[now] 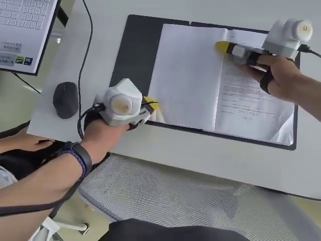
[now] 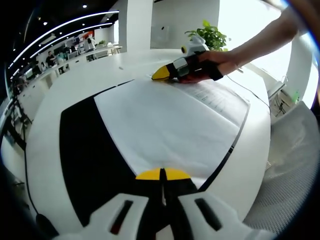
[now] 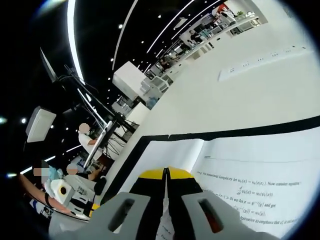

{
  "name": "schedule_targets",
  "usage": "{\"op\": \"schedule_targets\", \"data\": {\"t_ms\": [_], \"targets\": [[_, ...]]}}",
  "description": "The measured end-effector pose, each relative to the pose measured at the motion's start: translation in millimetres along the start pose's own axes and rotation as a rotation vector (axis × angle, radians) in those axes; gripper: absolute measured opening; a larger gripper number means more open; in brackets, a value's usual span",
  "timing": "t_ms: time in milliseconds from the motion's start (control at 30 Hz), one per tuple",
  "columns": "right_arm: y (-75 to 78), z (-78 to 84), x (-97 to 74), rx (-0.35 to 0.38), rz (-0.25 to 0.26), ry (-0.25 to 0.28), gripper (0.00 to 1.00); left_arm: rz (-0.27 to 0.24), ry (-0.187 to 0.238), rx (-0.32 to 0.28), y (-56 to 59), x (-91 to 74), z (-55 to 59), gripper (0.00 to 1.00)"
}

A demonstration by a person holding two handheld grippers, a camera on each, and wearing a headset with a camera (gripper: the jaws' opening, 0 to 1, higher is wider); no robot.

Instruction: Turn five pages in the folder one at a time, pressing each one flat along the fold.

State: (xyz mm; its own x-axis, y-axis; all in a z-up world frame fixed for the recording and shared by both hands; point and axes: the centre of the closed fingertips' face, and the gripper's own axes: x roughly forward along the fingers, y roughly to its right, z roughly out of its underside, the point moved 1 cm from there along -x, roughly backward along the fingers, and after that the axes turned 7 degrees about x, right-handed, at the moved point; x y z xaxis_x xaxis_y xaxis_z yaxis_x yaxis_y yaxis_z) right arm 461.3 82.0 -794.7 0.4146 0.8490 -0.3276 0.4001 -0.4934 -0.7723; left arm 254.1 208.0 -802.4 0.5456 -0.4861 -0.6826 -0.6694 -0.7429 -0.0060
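Observation:
A black folder (image 1: 135, 55) lies open on the white table. Its left page (image 1: 188, 75) is blank and its right page (image 1: 251, 100) is printed. My left gripper (image 1: 150, 104) is shut, its yellow tips (image 2: 162, 174) at the near left corner of the blank page (image 2: 165, 125). I cannot tell whether paper is caught between them. My right gripper (image 1: 223, 47) is shut too, with its tips (image 3: 167, 174) down on the fold near the top of the pages. In the left gripper view the right gripper (image 2: 160, 74) shows at the far end of the fold.
A laptop (image 1: 25, 30) stands at the far left, with a dark mouse (image 1: 65, 99) and a black cable (image 1: 85, 55) beside the folder. A grey mesh chair (image 1: 175, 196) sits below the table's near edge. A potted plant (image 2: 207, 35) stands beyond the table.

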Motion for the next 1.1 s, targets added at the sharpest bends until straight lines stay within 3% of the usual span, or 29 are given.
{"op": "schedule_targets", "data": {"t_ms": [267, 667, 900, 1100], "targets": [[9.1, -14.9, 10.3, -0.001, 0.007, 0.004, 0.00, 0.000, 0.000, -0.008, 0.6, 0.5, 0.3, 0.00], [18.7, -29.6, 13.8, 0.055, 0.022, 0.066, 0.00, 0.003, -0.003, -0.010, 0.9, 0.8, 0.4, 0.00], [12.3, -15.3, 2.5, 0.073, -0.003, 0.080, 0.00, 0.005, 0.003, -0.021, 0.3, 0.5, 0.4, 0.00], [-4.3, 11.7, -9.2, 0.032, -0.050, 0.020, 0.00, 0.007, 0.003, -0.021, 0.2, 0.1, 0.0, 0.00]]}}
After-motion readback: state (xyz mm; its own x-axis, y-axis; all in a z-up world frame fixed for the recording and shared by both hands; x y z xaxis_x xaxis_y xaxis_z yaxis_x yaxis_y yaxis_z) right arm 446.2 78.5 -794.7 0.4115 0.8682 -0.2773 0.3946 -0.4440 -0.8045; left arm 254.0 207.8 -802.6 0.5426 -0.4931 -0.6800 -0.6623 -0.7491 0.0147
